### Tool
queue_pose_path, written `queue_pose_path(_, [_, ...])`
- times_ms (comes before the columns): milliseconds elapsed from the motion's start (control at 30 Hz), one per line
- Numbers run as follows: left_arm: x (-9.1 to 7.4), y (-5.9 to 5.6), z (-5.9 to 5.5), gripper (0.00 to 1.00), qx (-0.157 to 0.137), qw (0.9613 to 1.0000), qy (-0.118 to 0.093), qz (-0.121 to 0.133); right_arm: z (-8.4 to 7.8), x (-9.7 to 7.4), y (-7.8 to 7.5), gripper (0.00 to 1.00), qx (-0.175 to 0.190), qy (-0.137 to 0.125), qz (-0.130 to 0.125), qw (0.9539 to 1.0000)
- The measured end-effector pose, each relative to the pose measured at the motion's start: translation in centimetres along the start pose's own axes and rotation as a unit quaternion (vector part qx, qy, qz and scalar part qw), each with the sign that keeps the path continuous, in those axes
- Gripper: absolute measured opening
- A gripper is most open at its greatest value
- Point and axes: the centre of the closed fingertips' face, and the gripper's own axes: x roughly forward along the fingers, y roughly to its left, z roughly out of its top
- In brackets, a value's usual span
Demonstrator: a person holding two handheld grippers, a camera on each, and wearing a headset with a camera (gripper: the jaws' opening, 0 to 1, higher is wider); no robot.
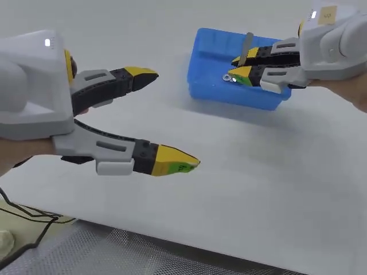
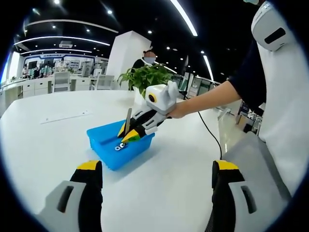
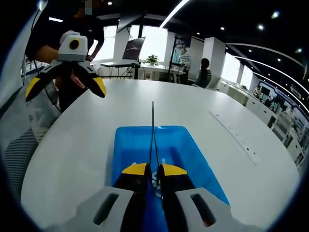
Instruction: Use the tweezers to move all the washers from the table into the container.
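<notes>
The right gripper [image 1: 241, 66], jaws narrow, clamps the tweezers [image 1: 248, 47] over the blue container [image 1: 229, 97], far right. The left gripper [image 1: 176, 118] gapes wide above the surface [image 1: 241, 183], near left.

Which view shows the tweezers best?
The right gripper view: the tweezers run straight up from the shut right gripper, over the blue container. The head view shows them short and grey; the left gripper view, small and thin.

white, yellow-tipped left hand-held gripper [image 1: 175, 119]
</notes>
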Motion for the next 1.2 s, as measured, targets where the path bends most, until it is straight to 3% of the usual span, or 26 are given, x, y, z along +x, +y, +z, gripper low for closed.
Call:
queue_pose_path(200, [0.2,0.4,0.6,1.0,-0.002,0.9999,-0.008,0.006,0.9,-0.4,0.2,0.08,-0.006,-0.006,-0.002,1.0])
queue_pose_path(400, [1.7,1.0,2.7,0.99,0.007,0.9995,-0.029,0.012,1.3,-0.6,0.3,0.08,-0.013,-0.006,-0.004,0.9999])
queue_pose_path(500, [2.8,1.9,3.7,0.99,0.02,0.9991,-0.035,0.016,1.6,-0.8,0.5,0.08,-0.015,-0.005,-0.003,0.9999])
queue_pose_path(567, [4.0,1.9,4.9,0.98,0.031,0.9987,-0.038,0.014,1.9,-1.0,0.9,0.08,-0.023,-0.004,0.002,0.9997])
queue_pose_path(700, [5.5,2.8,6.4,0.87,0.055,0.9974,-0.045,0.006,2.3,-1.3,1.2,0.08,-0.03,-0.004,0.005,0.9995])
queue_pose_path(800, [6.7,2.8,7.3,0.77,0.079,0.996,-0.04,-0.016,2.7,-1.6,1.5,0.08,-0.036,-0.004,0.006,0.9993])
queue_pose_path(933, [7.2,3.1,7.6,0.65,0.097,0.994,-0.033,-0.038,3.2,-2.1,2.0,0.08,-0.051,-0.002,0.01,0.9986])
queue_pose_path(1133, [7.6,2.2,8.0,0.39,0.107,0.9911,-0.025,-0.075,4.0,-2.6,3.0,0.08,-0.073,0.0,0.02,0.9971])
queue_pose_path(1200, [7.6,2.2,8.1,0.31,0.117,0.99,-0.026,-0.075,4.2,-2.8,3.2,0.08,-0.075,0.0,0.022,0.9969])
